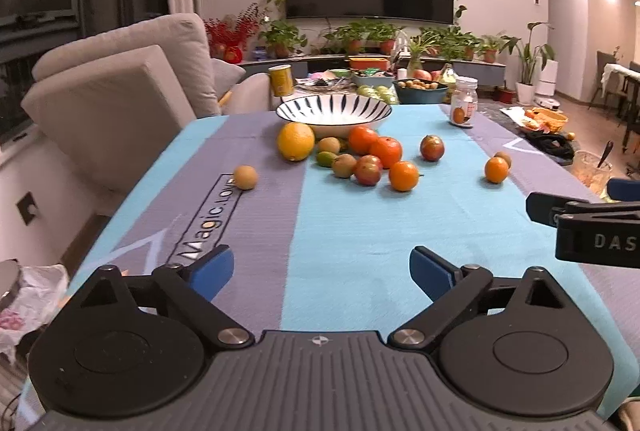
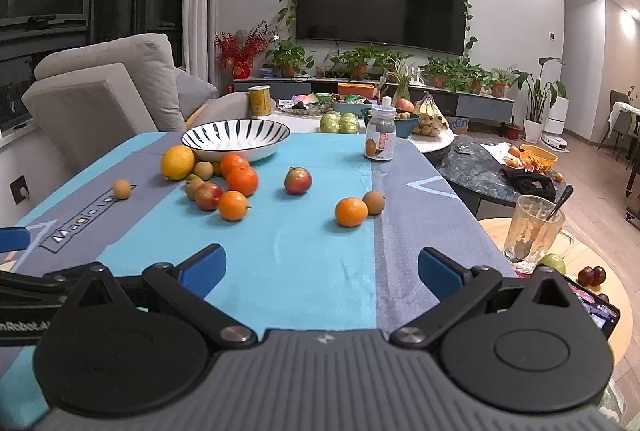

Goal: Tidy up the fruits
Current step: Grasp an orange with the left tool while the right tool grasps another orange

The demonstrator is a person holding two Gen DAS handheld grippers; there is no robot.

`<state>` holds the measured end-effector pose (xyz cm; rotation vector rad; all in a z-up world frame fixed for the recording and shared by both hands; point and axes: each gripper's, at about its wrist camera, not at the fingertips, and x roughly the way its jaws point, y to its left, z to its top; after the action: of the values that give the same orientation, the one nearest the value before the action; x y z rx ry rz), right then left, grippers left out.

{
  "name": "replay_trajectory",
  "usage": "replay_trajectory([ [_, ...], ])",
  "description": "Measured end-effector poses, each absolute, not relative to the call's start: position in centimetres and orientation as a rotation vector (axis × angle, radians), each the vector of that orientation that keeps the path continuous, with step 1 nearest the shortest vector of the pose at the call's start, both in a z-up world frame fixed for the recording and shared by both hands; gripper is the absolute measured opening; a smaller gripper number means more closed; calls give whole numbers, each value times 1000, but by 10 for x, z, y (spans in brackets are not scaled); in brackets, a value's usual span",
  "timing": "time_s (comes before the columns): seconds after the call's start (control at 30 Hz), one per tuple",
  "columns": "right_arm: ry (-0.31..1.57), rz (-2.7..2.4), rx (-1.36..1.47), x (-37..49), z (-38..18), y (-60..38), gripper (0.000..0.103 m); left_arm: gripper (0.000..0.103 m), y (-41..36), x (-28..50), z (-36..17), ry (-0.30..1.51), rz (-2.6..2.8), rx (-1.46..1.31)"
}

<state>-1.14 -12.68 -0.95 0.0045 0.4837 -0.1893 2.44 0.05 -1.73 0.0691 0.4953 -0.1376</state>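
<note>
Left gripper (image 1: 322, 271): jaws wide apart, nothing between them, touching nothing; I hold it low over the near end of the cloth (image 1: 340, 223), well short of the fruit.
Right gripper (image 2: 320, 271): also spread wide and empty, hovering over the near cloth, beside my left one.
Bowl (image 1: 334, 111): at the far end of the cloth, nothing in it that I can see.
Fruit pile: lemon (image 1: 296, 141), 3 oranges (image 1: 386, 151), reddish fruit (image 1: 367, 169) and small brown ones bunched just in front of the bowl.
Strays: 1 brown fruit (image 1: 245, 177) off to the left, 1 red fruit (image 1: 432, 147) to the right, 1 orange (image 1: 496, 170) with a brown fruit touching it further right.
Done: nothing yet, as far as I can judge; every fruit lies loose on the cloth.
Left: all of it, I reckon, each fruit to be picked up and put in the bowl.
</note>
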Motion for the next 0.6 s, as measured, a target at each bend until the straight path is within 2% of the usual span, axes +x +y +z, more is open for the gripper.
replay_trajectory([
  [0.07,493,-193,21,-6,-11,-133,66,93,-1,27,-16,484,-157,66],
  [0.2,513,-194,36,7,-14,-144,66,80,-6,37,-13,485,-211,54],
  [0.27,525,-198,42,16,-16,-148,66,78,-10,45,-12,491,-238,41],
  [0.33,543,-191,54,26,-17,-152,66,68,-14,54,-10,499,-258,36],
  [0.5,594,-173,92,51,-19,-167,65,56,-34,81,-6,519,-326,53],
  [0.57,603,-163,124,59,-20,-175,65,48,-41,92,-8,541,-369,57],
  [0.6,604,-157,136,63,-20,-178,65,41,-44,97,-9,556,-390,51],
])
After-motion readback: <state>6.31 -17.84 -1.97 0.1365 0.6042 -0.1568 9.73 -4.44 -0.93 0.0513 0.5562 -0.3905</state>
